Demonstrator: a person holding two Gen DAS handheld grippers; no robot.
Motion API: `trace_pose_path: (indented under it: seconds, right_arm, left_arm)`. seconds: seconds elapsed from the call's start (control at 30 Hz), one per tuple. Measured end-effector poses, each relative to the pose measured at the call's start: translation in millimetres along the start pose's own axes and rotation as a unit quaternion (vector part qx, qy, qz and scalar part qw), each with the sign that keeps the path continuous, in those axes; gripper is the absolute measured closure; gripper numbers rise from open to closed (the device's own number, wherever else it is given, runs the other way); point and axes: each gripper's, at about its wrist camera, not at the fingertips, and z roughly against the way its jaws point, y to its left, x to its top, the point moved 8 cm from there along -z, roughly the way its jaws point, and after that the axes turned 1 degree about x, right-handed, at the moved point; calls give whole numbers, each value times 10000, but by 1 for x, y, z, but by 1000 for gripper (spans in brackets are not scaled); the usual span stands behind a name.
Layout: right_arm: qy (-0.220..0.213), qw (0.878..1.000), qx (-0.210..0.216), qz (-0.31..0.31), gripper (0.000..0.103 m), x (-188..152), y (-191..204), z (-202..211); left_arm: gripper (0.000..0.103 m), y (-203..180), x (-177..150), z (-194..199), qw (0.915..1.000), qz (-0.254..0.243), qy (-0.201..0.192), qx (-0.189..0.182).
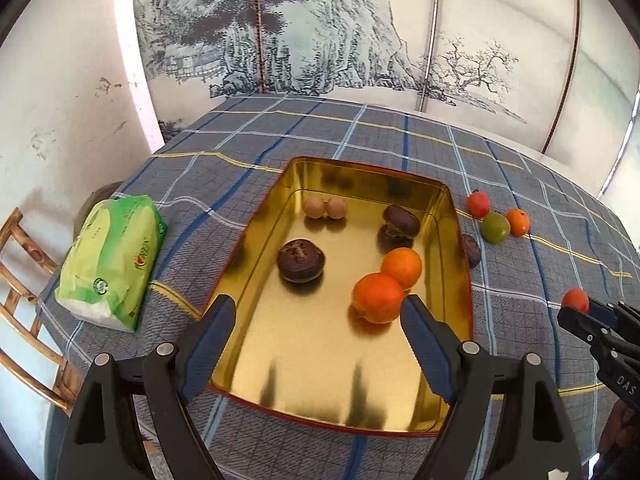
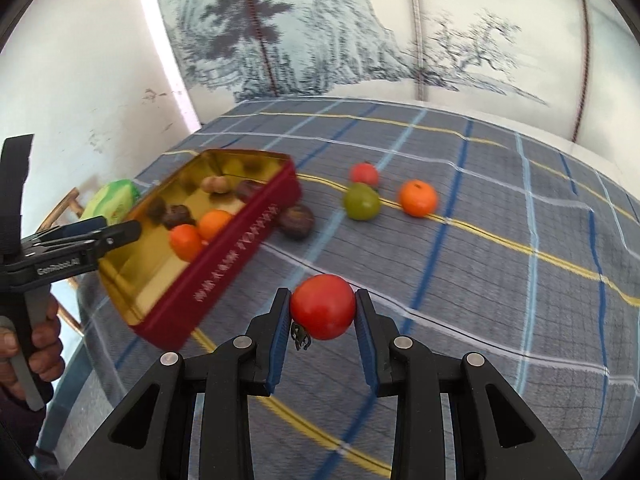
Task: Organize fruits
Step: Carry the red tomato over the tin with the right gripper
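Inside the gold-lined rectangular tin [image 1: 304, 176] ahead of the left gripper [image 1: 318, 322]: two round orange fruits [image 1: 378, 298], two dark brown fruits [image 1: 301, 261], two small tan ones [image 1: 325, 208].

The worktop cloth [image 1: 360, 128] is patterned in grey-blue plaid, crossed by dark blue, pale blue, white and yellow lines. The tin [image 1: 456, 216] is seen gold inside and dark red outside, with gold lettering along its side. Inside it, 2 orange fruits [image 1: 378, 298], 2 dark brown fruits [image 1: 300, 260] and 2 small tan fruits [image 1: 324, 208] are shown. On the cloth, a green fruit [image 2: 361, 201], an orange one [image 2: 418, 198], a red one [image 2: 364, 173] and a dark brown one [image 2: 296, 221] are visible. A glossy red tomato [image 2: 323, 306] is framed by black gripper [image 2: 323, 312] arms with blue pads [image 2: 280, 332]. The packet [image 1: 112, 256] is coloured light green and white. The screen [image 1: 320, 32] is painted in grey-blue ink landscape on white.
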Motion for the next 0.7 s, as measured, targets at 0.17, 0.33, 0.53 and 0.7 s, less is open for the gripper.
trace_pose_path:
  seconds: [0.17, 0.33, 0.53, 0.7]
  right_arm:
    - [-2, 9995, 268, 177, 70, 11, 32, -3]
    - [66, 9977, 603, 290, 70, 18, 61, -12]
    - [148, 9939, 876, 649, 70, 26, 103, -24]
    - [285, 9900, 995, 963, 70, 28, 135, -40]
  left_arm:
    - [22, 17, -3, 3, 9999, 121, 4, 103]
    - [18, 34, -4, 9, 9995, 194, -71, 256]
    - [13, 49, -3, 14, 9985, 264, -188, 447]
    - [13, 60, -5, 17, 9978, 272, -232, 555]
